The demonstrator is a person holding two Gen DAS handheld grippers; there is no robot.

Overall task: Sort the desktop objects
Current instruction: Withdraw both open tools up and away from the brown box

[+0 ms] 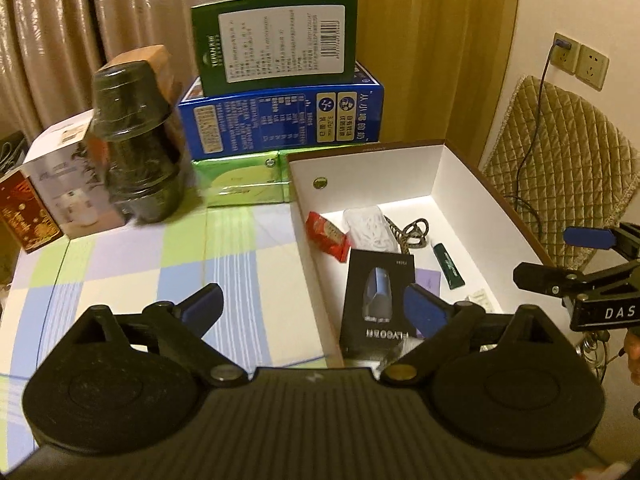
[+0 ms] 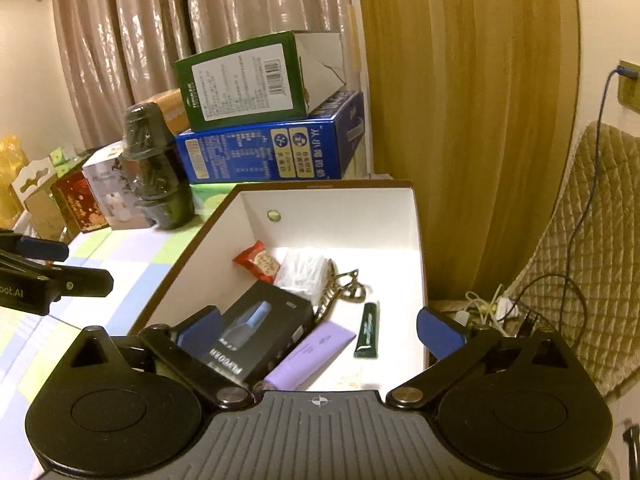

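A white-lined open box (image 1: 472, 184) (image 2: 416, 248) holds a black shaver carton (image 1: 374, 304) (image 2: 260, 336), a red snack packet (image 1: 328, 236) (image 2: 256, 262), a white bag (image 1: 368, 226) (image 2: 302, 270), a keychain (image 1: 414, 232) (image 2: 344, 288), a dark green tube (image 1: 448, 266) (image 2: 368, 330) and a purple tube (image 2: 310, 358). My left gripper (image 1: 316, 310) stands open over the box's left wall with nothing between its fingers. My right gripper (image 2: 320, 330) hangs open above the box, clear of the carton lying below it.
A dark wrapped flask (image 1: 140, 140) (image 2: 156, 168) stands on the checked tablecloth (image 1: 160, 264). Behind it are stacked green (image 1: 276, 44), blue (image 1: 280, 114) and light green (image 1: 244, 184) cartons. Small boxes (image 1: 64, 188) sit far left. A quilted chair (image 1: 560, 168) is at the right.
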